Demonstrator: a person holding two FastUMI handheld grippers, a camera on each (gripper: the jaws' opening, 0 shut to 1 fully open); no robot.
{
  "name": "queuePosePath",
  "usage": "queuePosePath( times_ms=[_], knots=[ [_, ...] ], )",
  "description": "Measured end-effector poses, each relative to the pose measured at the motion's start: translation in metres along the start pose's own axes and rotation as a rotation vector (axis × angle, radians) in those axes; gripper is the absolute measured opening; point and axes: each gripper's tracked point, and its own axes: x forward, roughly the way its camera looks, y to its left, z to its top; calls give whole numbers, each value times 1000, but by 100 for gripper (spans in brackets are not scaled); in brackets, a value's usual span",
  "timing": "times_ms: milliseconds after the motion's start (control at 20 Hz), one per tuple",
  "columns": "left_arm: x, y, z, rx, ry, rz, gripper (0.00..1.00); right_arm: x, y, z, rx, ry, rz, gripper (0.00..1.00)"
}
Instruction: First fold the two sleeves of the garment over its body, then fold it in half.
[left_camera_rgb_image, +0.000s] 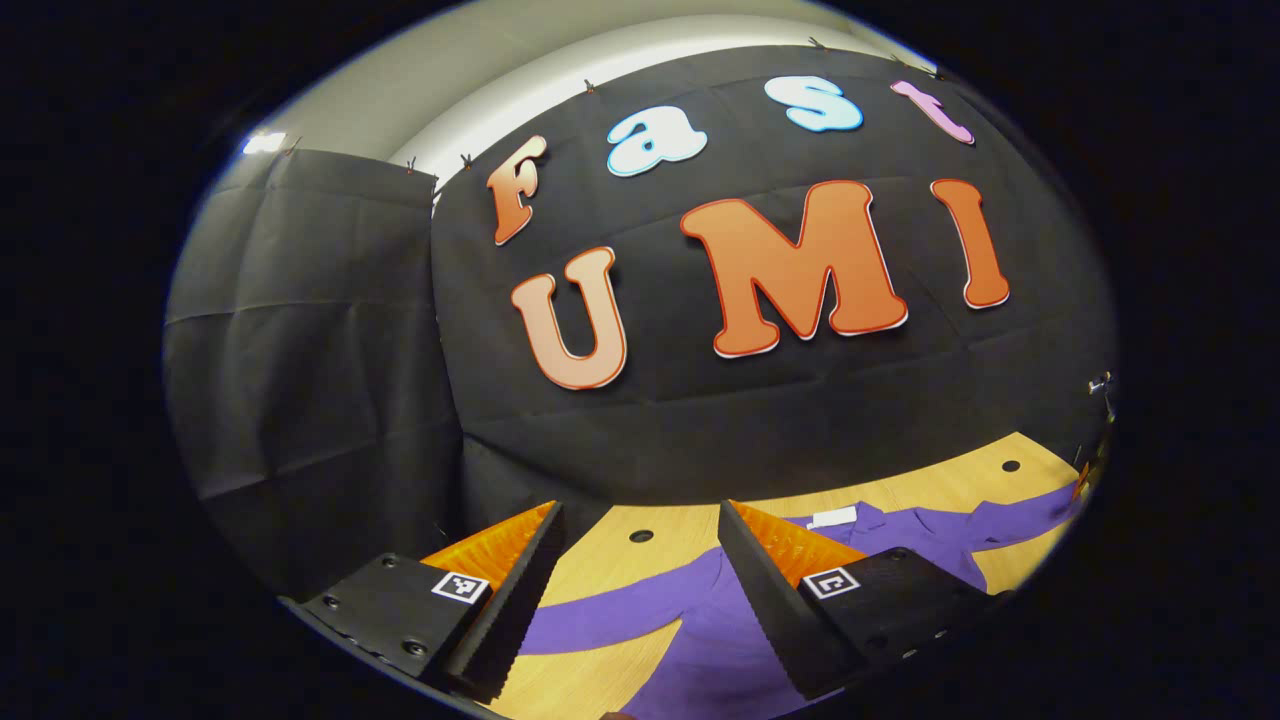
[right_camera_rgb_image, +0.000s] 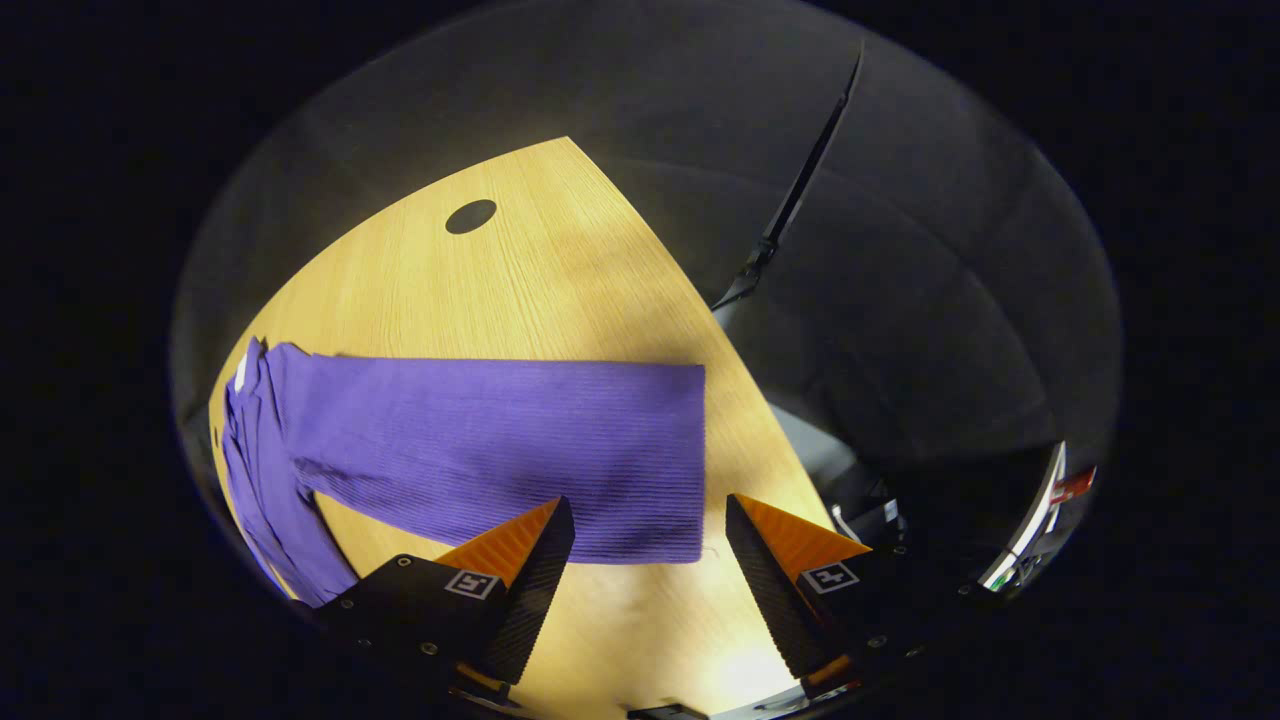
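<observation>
Right gripper view: tongs (right_camera_rgb_image: 640, 570) agape over sleeve (right_camera_rgb_image: 520, 450).

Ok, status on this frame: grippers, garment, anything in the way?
Both hand-held grippers, left and right, open, holding nothing. Purple garment flat on table, sleeve unfolded. No obstruction visible.

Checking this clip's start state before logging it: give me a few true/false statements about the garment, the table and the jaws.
1. The purple garment lies on a wooden table. True.
2. The right gripper has its jaws clamped on a sleeve. False: they stand open above the sleeve's end, holding nothing.
3. The left gripper has open jaws. True.
4. The sleeves are already folded over the body. False: the sleeve lies stretched out flat.
</observation>
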Motion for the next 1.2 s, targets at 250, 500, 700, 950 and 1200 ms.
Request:
queuePosePath(
  times_ms=[250,500,700,950,1200],
  knots=[
    [-13,0,-9,9,33,7,98,15,-3,-1,54,62,45,94],
    [-18,-6,-16,45,58,-6,98,28,-14,-4,30,74,-12,88],
    [-20,-7,-21,54,76,-8,98,28,-2,-1,-10,65,-21,69],
    [-14,2,-26,52,78,-34,98,27,16,3,-12,30,-21,5],
    [8,10,-19,39,64,-79,98,-16,67,28,12,-72,91,3]
  ],
)
